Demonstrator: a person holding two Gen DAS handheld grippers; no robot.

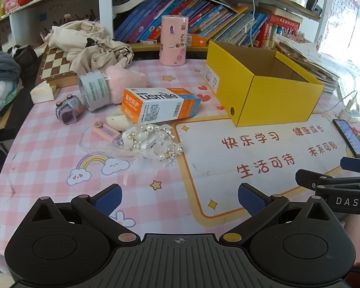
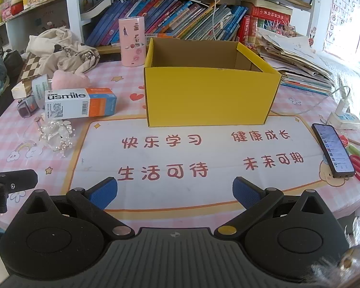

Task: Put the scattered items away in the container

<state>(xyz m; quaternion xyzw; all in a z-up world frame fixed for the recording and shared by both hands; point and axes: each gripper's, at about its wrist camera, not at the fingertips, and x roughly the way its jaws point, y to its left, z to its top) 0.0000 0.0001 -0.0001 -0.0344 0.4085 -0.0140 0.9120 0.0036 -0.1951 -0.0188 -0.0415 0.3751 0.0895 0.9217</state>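
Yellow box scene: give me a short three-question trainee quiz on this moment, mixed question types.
1. True or false: the yellow box already holds the usmile carton.
2. Multiple choice: what lies nearest the left tongs? A) pearl hair ornament B) phone C) pink cylinder
3. Fill in: both the left tongs and the right tongs are ____ and hold nothing.

Key: 1 false, the carton lies on the table left of the box; what shows of the box's inside looks empty. 2 A. 3 open.
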